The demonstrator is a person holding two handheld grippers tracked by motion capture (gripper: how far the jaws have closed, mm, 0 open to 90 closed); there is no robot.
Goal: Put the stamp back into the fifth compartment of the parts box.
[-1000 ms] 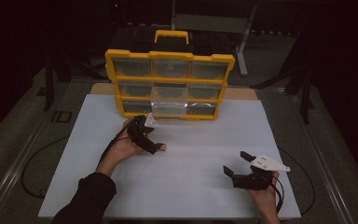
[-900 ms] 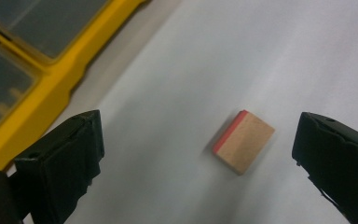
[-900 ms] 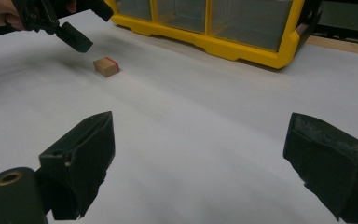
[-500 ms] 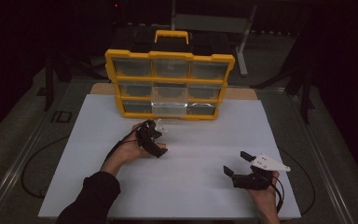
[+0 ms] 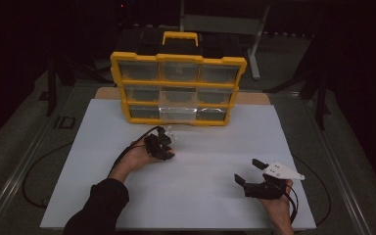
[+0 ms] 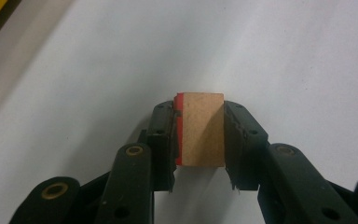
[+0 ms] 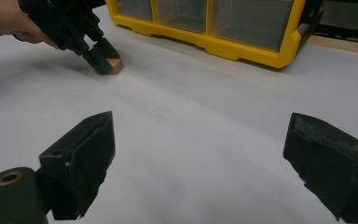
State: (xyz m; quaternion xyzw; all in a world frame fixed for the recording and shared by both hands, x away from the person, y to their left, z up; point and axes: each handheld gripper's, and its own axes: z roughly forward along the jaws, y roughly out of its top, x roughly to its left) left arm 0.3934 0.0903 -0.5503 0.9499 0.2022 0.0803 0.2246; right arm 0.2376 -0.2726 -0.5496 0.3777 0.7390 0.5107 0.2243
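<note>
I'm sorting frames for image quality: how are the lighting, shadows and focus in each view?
High view: dim, dark surroundings, soft overall; only the white sheet is lit. Left gripper view: bright and even, the wooden block sharp between the left gripper jaws, a soft shadow beneath. Right gripper view: near jaws of the right gripper slightly blurred, yellow organizer clearer.

The white surface (image 5: pixel 196 196) lies bare between the 2 claws, so a hand could pass freely across its near and middle parts. At the far edge the yellow drawer cabinet (image 5: pixel 178 88) stands upright and blocks the way, with 1 clear drawer (image 5: pixel 178 114) in its bottom row jutting toward the near side. The left claw (image 5: pixel 162 147), closed on a small wooden block (image 6: pixel 201 128), takes up the space just near that drawer, while the right claw (image 5: pixel 249 172), jaws wide apart, rests near the surface's near right corner.
</note>
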